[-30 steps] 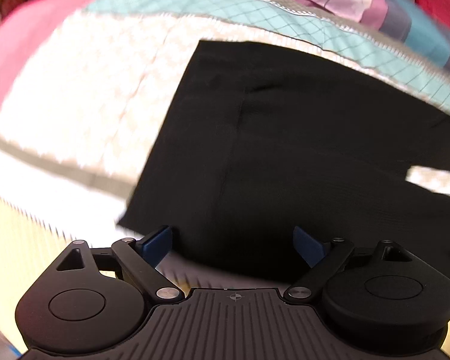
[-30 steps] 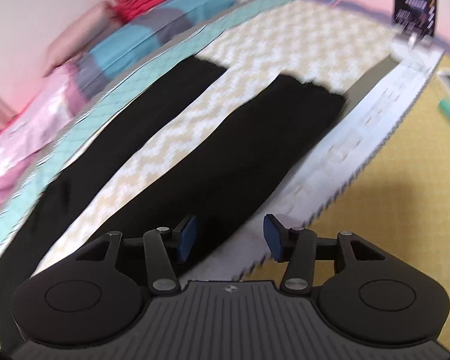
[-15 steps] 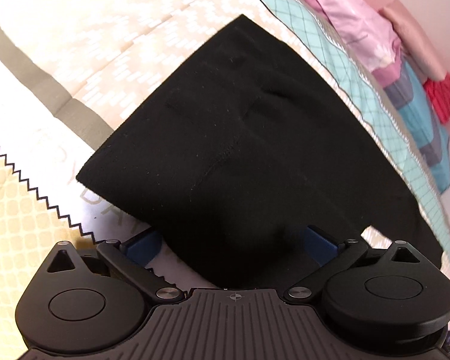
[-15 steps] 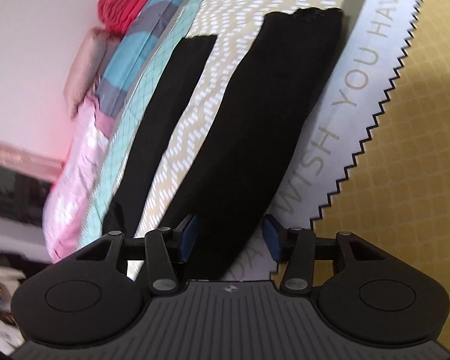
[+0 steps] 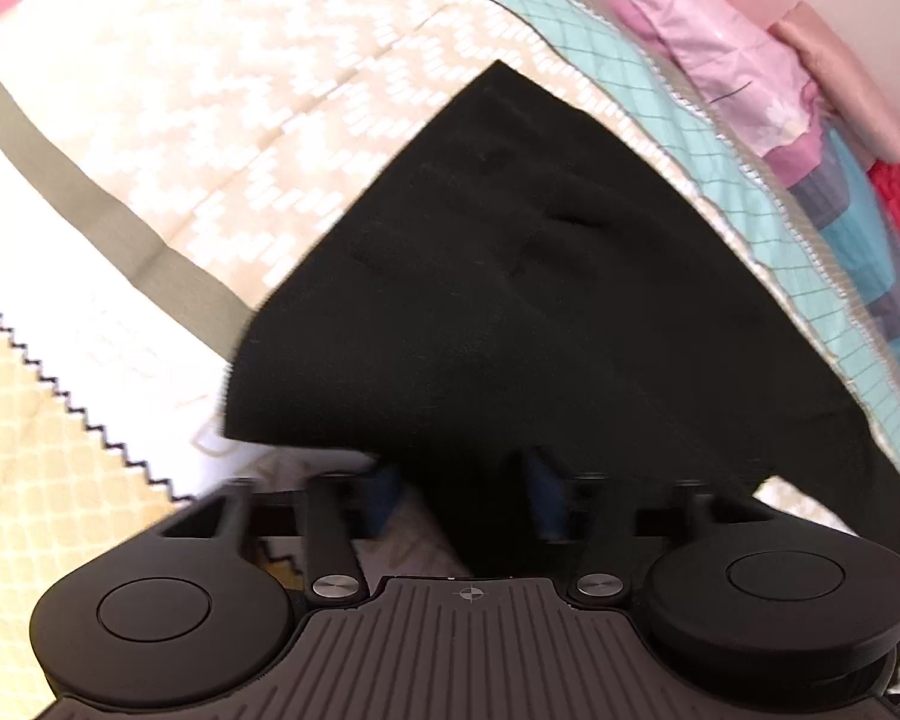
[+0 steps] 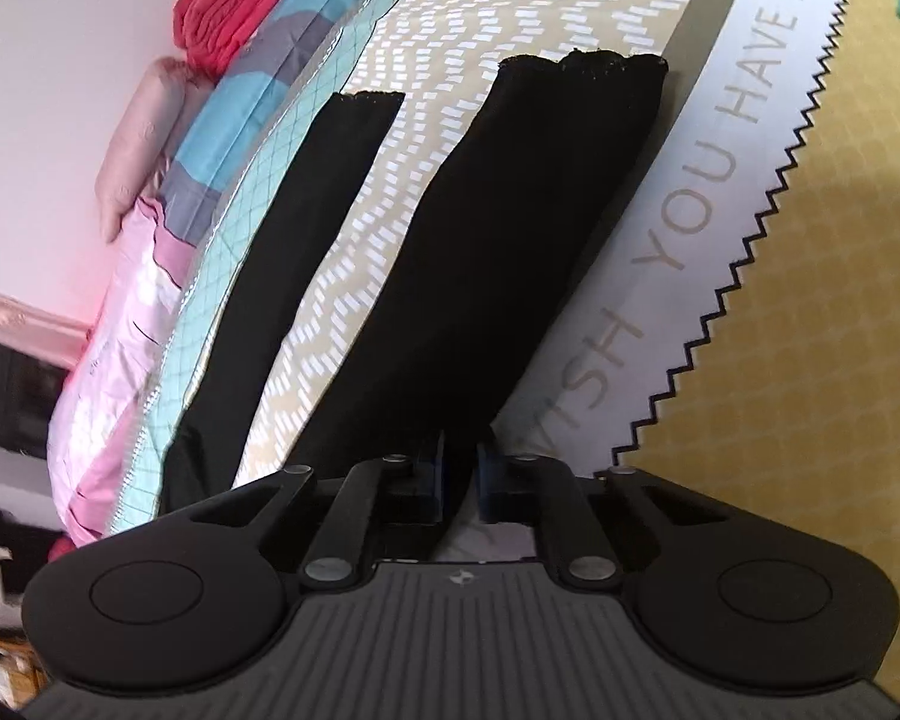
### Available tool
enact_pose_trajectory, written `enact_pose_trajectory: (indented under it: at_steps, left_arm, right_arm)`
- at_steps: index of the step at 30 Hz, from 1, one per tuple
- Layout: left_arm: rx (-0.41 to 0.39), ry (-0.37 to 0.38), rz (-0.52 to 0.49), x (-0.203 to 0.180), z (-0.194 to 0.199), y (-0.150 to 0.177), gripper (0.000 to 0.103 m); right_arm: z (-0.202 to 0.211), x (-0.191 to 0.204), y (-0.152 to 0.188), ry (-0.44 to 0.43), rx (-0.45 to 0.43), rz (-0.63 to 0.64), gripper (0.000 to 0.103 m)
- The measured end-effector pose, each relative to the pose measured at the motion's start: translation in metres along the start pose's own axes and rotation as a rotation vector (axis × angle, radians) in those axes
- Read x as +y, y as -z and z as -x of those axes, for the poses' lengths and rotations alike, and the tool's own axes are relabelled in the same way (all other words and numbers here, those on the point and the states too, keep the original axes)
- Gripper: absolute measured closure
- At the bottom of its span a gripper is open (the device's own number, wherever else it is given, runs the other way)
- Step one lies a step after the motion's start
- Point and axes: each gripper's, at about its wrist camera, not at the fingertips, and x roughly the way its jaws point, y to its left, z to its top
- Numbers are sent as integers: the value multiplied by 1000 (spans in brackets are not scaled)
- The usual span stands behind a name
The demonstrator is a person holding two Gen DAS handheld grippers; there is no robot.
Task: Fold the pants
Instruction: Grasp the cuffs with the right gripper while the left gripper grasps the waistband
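Note:
Black pants (image 5: 510, 300) lie flat on a cream patterned bedspread (image 5: 210, 120). The left wrist view shows their waist end. My left gripper (image 5: 463, 495) is at the near waist edge, its jaws closing with a bunch of black cloth between them. A strip of bedspread still shows beside the left blue pad (image 5: 384, 495). In the right wrist view the pants (image 6: 510, 270) have two legs stretching away, the far leg (image 6: 306, 228) lying apart. My right gripper (image 6: 461, 480) is shut on the near leg's edge.
A white band with grey lettering (image 6: 690, 228) and a zigzag border runs beside the near leg, with yellow quilted cloth (image 6: 810, 300) beyond it. Teal blanket (image 5: 660, 102), pink bedding (image 6: 120, 324) and a red folded item (image 6: 222, 18) line the wall side.
Both views rolled, then settled over the pants. The left jaws have narrowed around the waist cloth. The right jaws went from half open to shut on the near leg's edge.

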Motion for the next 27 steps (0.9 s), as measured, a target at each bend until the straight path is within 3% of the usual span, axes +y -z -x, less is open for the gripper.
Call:
enact_pose_trajectory:
  at_steps: [1, 2, 8, 13, 20, 24, 27]
  left_arm:
    - [9, 8, 11, 2, 0, -2, 11]
    - [20, 24, 29, 5, 0, -3, 21]
    - [19, 50, 57, 4, 2, -13, 24]
    - [-18, 90, 48, -8, 15, -26, 25]
    - [-66, 140, 3, -37, 20, -64, 27]
    - [-72, 140, -21, -56, 3, -102, 30]
    - [-41, 97, -41, -70, -23, -133, 32]
  right_arm:
    - [0, 1, 0, 3, 1, 6, 91]
    - [0, 2, 0, 10, 2, 16, 91]
    - [-2, 18, -3, 66, 14, 114, 91]
    - [-3, 35, -10, 62, 12, 162, 92]
    - [-15, 93, -54, -41, 12, 229, 93]
    - [-49, 130, -91, -69, 22, 203, 94]
    - [-89, 155, -117, -58, 35, 191, 94]
